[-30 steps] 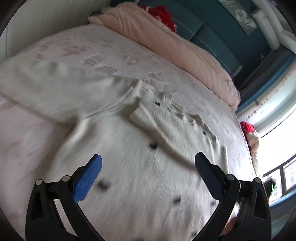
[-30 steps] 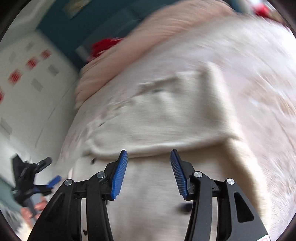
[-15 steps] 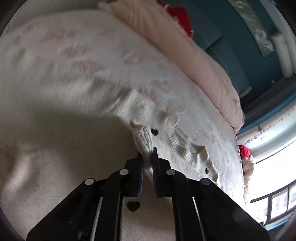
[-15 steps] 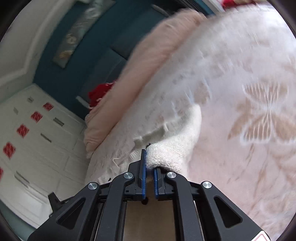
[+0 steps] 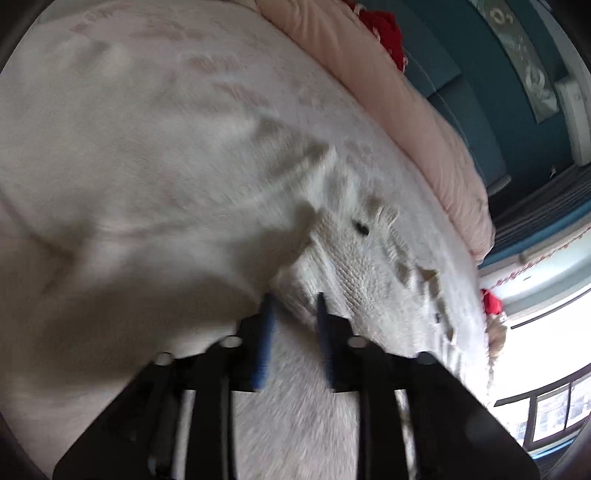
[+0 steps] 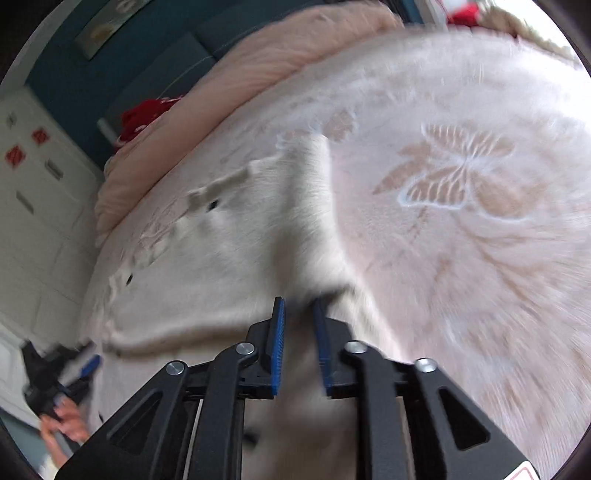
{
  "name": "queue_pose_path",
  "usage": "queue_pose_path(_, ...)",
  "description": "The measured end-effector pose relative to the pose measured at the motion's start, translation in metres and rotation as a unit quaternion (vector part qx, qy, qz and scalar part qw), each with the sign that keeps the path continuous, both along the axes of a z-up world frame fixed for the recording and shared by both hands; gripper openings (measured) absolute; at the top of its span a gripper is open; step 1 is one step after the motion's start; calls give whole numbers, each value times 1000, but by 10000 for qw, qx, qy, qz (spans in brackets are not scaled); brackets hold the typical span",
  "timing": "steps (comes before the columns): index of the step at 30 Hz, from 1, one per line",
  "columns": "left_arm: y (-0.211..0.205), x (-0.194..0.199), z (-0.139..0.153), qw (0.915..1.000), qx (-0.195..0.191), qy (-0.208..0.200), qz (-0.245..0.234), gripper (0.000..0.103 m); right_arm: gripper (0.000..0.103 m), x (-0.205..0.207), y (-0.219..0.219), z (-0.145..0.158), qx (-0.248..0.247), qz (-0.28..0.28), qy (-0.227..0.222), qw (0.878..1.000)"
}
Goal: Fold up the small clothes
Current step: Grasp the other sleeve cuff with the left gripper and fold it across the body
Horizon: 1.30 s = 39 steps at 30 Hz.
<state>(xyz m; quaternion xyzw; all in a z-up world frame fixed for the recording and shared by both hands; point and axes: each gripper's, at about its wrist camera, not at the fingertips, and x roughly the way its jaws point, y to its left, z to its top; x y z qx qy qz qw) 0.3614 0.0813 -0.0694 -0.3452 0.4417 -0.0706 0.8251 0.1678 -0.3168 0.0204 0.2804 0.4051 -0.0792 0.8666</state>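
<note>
A cream knitted garment with small dark hearts lies spread on the bed, partly doubled over. My left gripper is low over its ribbed edge, and its jaws are opening with that edge between the blue pads. In the right wrist view the same garment shows a raised fold running up to my right gripper. Those jaws are opening too, and the fold sits loosely in the gap. The left gripper also shows at the far left of this view, held by a hand.
The bed cover is pale pink with a butterfly pattern. A rolled pink duvet and a red item lie along the teal headboard. White wardrobe doors stand to one side and a bright window to the other.
Both grippers closed on the garment's edges half a second ago and have since parted their jaws. The left one has dropped lower over the cloth, and the carried fold now lies on the garment.
</note>
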Motion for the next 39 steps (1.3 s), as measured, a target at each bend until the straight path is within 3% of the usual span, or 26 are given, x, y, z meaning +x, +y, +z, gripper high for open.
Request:
queue_pose_path(1,13,-9,8,9999,72,-110,60,53,25,-12,14,7,-153,140,-78,9998)
queue_pose_path(2,28,-19,16,9994,195,-206,177,63,27,-18,25,8,-273,266,-84,9992)
queue_pose_path(4,82,-40,24,9961,517,-318,640,70,31,-43,51,6,-601,605,5,9964)
queue_pose_path(8,197,-57,18,9804,803,80,1797,72,47,-72,98,-23,-1265,1174,231,9847)
queue_pose_path(10,272,-64,10,9625,674,317,2608,72,50,-81,107,-31,-1622,1138,63,9802)
queue_pose_path(12,322,-65,4,9476,486,438,3128,72,58,-75,110,-34,-1709,1219,149,9776)
queue_pose_path(15,365,-55,-1,9356,225,447,3495,72,61,-74,110,-37,-1637,1278,124,9781)
queue_pose_path(16,372,-49,0,9349,258,458,3511,70,62,-74,111,-38,-1647,1282,124,9779)
queue_pose_path(18,377,-31,-1,9371,370,452,3442,48,63,-75,115,-39,-1740,1293,137,9761)
queue_pose_path(19,381,-24,-3,9407,356,504,3335,19,64,-74,116,-40,-1784,1298,150,9752)
queue_pose_path(20,382,-17,-6,9448,289,619,3206,10,64,-74,118,-44,-1818,1299,154,9746)
queue_pose_path(21,381,-11,-3,9452,239,666,3189,10,65,-74,119,-44,-1829,1303,157,9743)
queue_pose_path(23,362,-11,19,9471,412,356,3163,10,66,-75,118,-46,-1776,1305,135,9753)
queue_pose_path(25,312,-7,60,9601,948,-239,2620,10,66,-75,117,-48,-1721,1307,115,9763)
queue_pose_path(27,251,-10,102,9693,1248,-864,1932,10,66,-75,116,-48,-1706,1307,99,9766)
queue_pose_path(31,115,-19,149,9803,1051,-1576,556,10,66,-75,115,-48,-1680,1307,86,9770)
queue_pose_path(33,38,-24,150,9831,815,-1632,-161,11,66,-75,115,-47,-1652,1309,70,9775)
queue_pose_path(36,-60,-37,117,9858,622,-1287,-884,17,68,-75,113,-46,-1549,1326,28,9790)
queue_pose_path(39,-120,-60,61,9900,642,-603,-1106,48,75,-74,112,-45,-1395,1408,-12,9802)
